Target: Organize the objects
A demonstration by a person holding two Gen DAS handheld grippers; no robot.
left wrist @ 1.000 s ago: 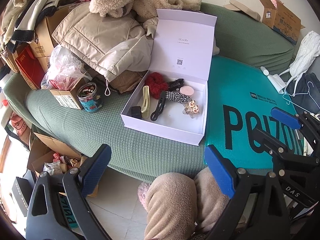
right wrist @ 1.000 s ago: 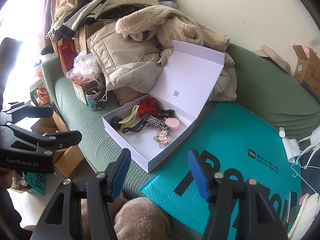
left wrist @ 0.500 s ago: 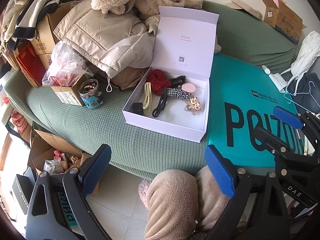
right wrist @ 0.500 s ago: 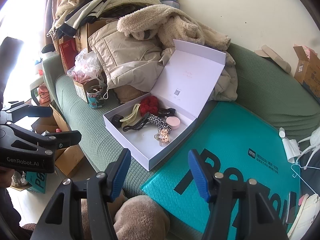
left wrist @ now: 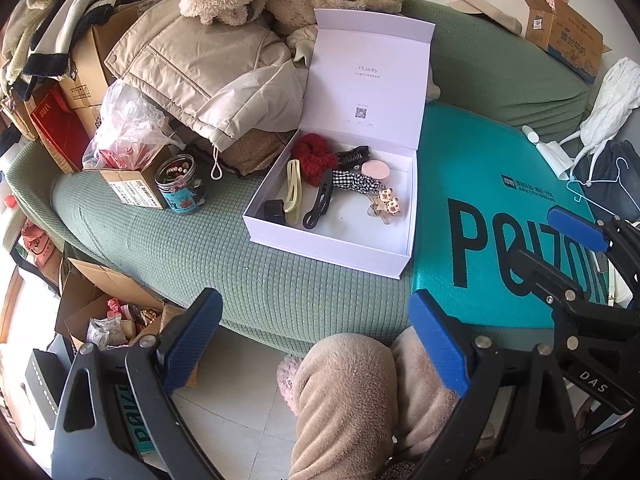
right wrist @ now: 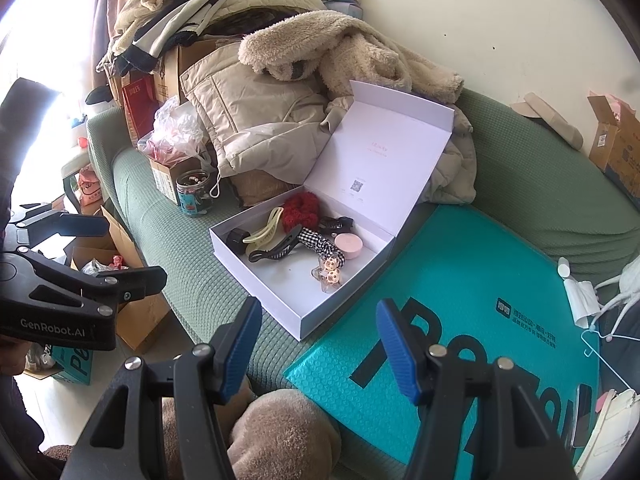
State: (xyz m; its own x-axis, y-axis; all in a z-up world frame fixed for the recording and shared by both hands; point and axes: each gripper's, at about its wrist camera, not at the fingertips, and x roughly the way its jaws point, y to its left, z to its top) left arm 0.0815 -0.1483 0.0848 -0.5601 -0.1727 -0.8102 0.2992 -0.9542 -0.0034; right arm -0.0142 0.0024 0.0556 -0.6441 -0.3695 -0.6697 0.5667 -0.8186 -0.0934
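Right now your white box (left wrist: 332,236) sits open on the green sofa (left wrist: 168,248), lid upright at its 12 o'clock. Inside it lie a red scrunchie (left wrist: 316,156), a cream clip (left wrist: 295,190), a black clip (left wrist: 318,206), a checked bow (left wrist: 356,182), a pink round case (left wrist: 375,169) and a small bear charm (left wrist: 388,204). At the box's 3 o'clock lies a teal mailer (left wrist: 492,208), touching it; at 9 o'clock stands a jar (left wrist: 180,184). Your left tool (left wrist: 316,344) and right tool (right wrist: 316,346) hang wide apart near the sofa's front edge, gripping nothing, above your beige-clad knees (left wrist: 344,400)
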